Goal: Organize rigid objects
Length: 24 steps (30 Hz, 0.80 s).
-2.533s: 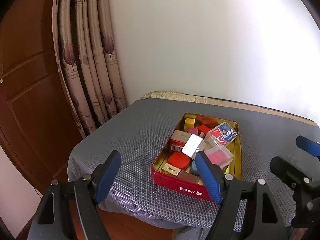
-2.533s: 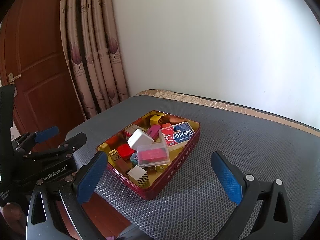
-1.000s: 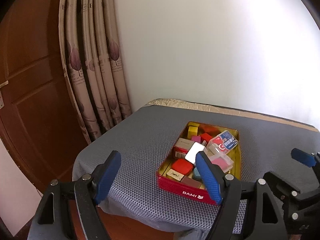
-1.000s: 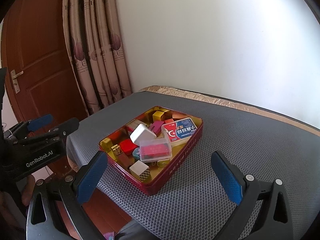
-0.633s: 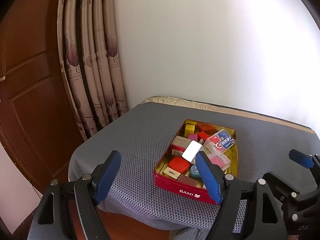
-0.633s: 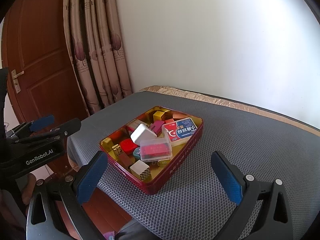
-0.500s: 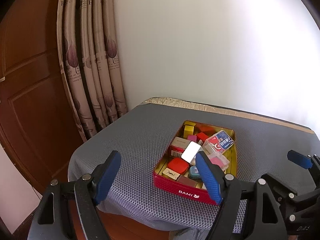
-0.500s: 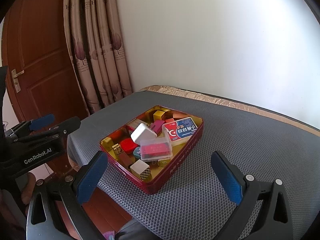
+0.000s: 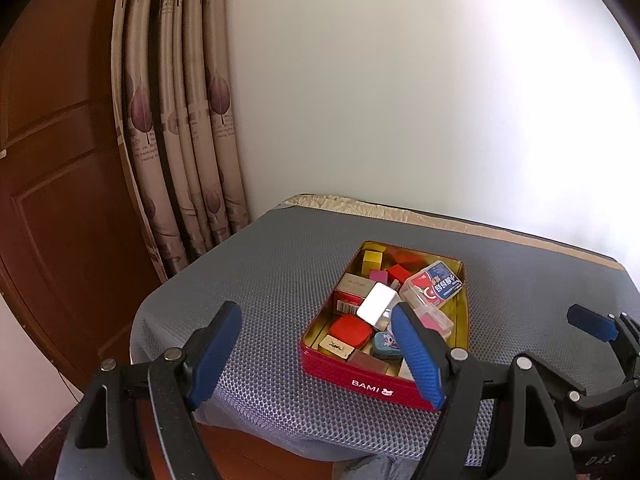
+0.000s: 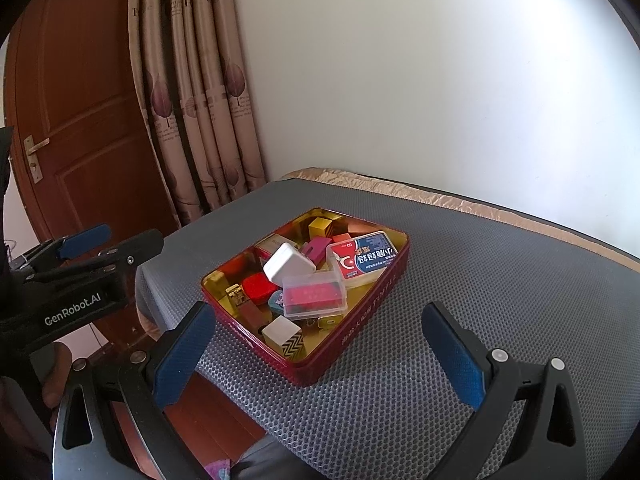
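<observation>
A red tin box (image 9: 370,386) (image 10: 376,300) with a gold inside sits on a grey mesh mat. It holds several small rigid things: a white block (image 9: 377,306) (image 10: 289,264), a clear case with a red insert (image 10: 314,294), a blue-red card case (image 9: 436,284) (image 10: 364,258), a yellow cube (image 9: 372,260), a red flat tin (image 9: 349,330). My left gripper (image 9: 316,354) is open and empty, in front of the tin's near-left end. My right gripper (image 10: 318,358) is open and empty, over the tin's near corner. Each gripper shows in the other's view.
The grey mat (image 9: 260,280) covers a table with a tan edge (image 10: 440,198) against a white wall. Patterned curtains (image 9: 180,140) and a brown wooden door (image 10: 92,128) stand to the left. The table's near edge drops to a wood floor (image 10: 208,408).
Both grippers have drifted slightly; the tin sits a little farther and more central in the left wrist view. Nothing was gripped or moved in the tin.
</observation>
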Tool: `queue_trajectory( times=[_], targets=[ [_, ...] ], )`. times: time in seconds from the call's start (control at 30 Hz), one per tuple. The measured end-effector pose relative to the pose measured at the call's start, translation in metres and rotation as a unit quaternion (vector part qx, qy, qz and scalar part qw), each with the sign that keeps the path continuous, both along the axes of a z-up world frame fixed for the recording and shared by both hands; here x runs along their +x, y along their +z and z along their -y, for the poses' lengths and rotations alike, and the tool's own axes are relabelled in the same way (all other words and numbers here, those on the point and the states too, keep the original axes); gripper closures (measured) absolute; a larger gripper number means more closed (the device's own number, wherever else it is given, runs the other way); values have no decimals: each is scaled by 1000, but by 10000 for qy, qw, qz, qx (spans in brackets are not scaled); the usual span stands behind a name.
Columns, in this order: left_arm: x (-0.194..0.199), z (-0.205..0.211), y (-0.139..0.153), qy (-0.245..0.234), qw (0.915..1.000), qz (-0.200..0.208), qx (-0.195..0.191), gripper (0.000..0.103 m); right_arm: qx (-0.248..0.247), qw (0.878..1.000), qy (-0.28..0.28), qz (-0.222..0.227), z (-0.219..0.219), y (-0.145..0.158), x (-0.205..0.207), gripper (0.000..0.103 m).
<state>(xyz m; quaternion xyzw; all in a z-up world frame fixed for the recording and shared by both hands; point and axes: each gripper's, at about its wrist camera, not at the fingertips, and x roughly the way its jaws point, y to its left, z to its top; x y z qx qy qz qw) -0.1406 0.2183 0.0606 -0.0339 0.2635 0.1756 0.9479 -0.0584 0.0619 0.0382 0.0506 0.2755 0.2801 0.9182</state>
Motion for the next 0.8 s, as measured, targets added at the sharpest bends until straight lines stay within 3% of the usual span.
queue_trajectory(
  times=[0.3,0.4,0.6,0.8],
  targets=[
    [3,1,-3,-24,10000,-74,22,23,-26,10000,24,-31,0,-2,0,0],
    [4,5,-5,-55,9999,-51,93,17,-40,10000,34,-49,1,-3,0,0],
    [13,17,-17,-127,9986,-416,314,17,-151,9999,13,-34,8,-7,0,0],
    [9,13,-12,-126,9991,-319,246,16,-646,9964,-523,166,46,-17,14,0]
  ],
)
